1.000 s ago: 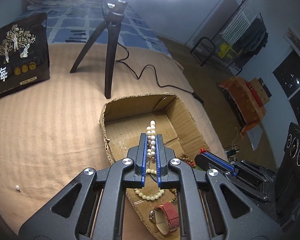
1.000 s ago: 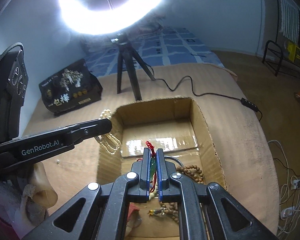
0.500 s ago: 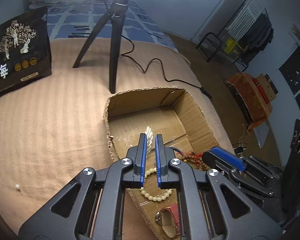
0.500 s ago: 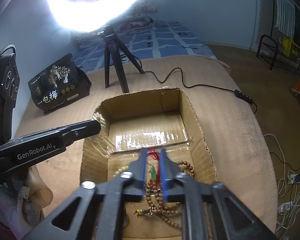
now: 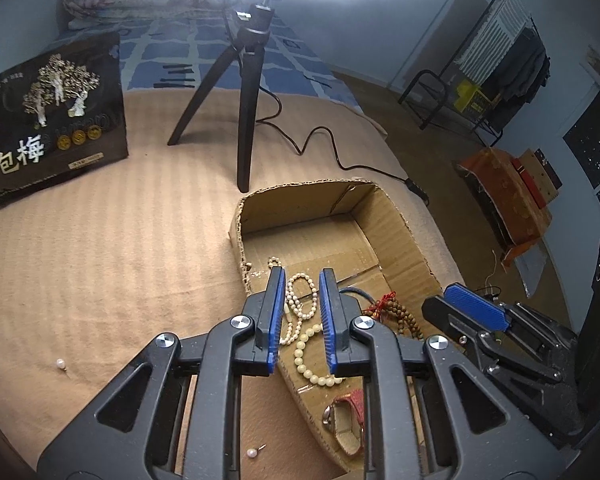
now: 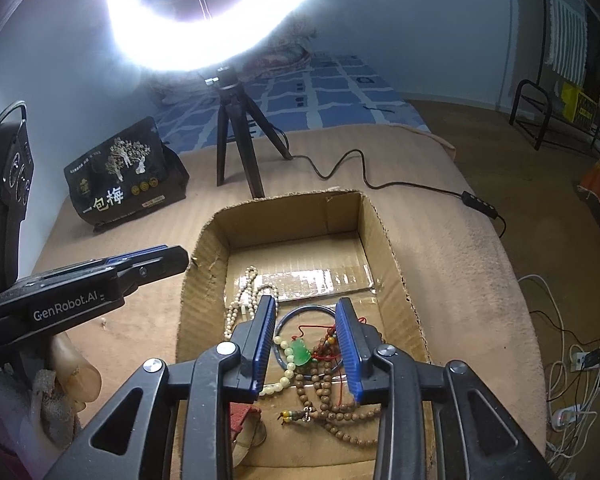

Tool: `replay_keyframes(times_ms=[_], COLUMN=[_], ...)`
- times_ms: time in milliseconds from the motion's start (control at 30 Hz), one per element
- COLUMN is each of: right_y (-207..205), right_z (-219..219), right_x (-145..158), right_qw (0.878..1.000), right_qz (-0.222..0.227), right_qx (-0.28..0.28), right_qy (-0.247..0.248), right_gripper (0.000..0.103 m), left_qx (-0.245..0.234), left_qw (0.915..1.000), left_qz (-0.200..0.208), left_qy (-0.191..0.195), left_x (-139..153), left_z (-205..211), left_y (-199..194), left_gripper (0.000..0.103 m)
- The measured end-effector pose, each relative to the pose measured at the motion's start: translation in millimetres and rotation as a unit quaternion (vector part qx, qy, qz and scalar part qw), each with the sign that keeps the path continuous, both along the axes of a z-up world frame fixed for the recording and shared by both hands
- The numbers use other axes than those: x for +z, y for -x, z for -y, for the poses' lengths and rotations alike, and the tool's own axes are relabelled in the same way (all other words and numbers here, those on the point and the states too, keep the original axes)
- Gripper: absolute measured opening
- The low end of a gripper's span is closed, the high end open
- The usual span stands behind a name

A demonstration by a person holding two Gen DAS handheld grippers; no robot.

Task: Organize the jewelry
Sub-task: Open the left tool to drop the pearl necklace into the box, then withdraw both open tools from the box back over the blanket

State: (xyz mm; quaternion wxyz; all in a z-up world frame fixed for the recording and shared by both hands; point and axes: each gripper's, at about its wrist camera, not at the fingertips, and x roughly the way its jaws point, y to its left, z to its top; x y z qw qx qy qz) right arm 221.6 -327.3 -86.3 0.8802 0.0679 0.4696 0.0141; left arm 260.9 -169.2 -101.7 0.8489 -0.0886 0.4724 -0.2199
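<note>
An open cardboard box [image 5: 403, 216] [image 6: 387, 240] sits on the tan bed cover. Inside lie a white pearl necklace [image 5: 296, 300] [image 6: 244, 296], a cream bead bracelet [image 5: 307, 360], brown wooden beads [image 6: 331, 412] [image 5: 403, 316], a green jade pendant on red cord [image 6: 300, 354], a blue bangle [image 6: 300, 312] and a red-strapped watch [image 5: 345, 416]. My left gripper [image 5: 300, 280] is open and empty above the pearls. My right gripper [image 6: 304, 312] is open and empty above the pendant. Each gripper shows in the other's view.
A ring light on a black tripod [image 5: 248, 92] [image 6: 236, 136] stands behind the box, its cable [image 6: 379, 184] trailing right. A black printed bag [image 5: 48, 120] [image 6: 124, 176] stands at the left. Two loose pearls [image 5: 61, 364] [image 5: 252, 453] lie on the cover left of the box.
Both grippers have opened. The pearl necklace dropped from the left one and the jade pendant from the right one; both now lie in the box.
</note>
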Motion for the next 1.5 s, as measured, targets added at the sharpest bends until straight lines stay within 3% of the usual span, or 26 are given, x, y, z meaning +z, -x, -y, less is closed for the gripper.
replay_keyframes(times_ms=[133,500,867,1000,1233,1500], right_y=[7,30,59,67,78,87], right_z=[-5,-27,-61,-73,-89,-105], right_x=[10,38,56,58,52,40], right_qw=[1.000,0.999,0.997,0.996,0.996,0.994], right_qz=[0.012,0.039,0.065,0.070,0.065,0.052], right_qx=[0.003,0.014,0.037,0.047,0.064,0.087], right_qy=[0.003,-0.010,-0.019,-0.018,-0.025,-0.036], right_gripper=[0.039,0.042,0.048,0.050,0.053,0.053], left_qx=[0.003,0.002,0.010,0.011,0.024,0.063], left_qw=[0.9998,0.9966,0.9937,0.9929,0.9923,0.9946], left_qz=[0.017,0.074,0.101,0.107,0.103,0.068], left_qy=[-0.009,-0.037,-0.048,-0.052,-0.066,-0.045], left_x=[11,49,69,72,66,47], left_z=[-8,-32,-69,-81,-112,-171], left_y=[12,49,86,95,100,82], left_gripper=[0.015,0.015,0.016,0.030,0.031,0.032])
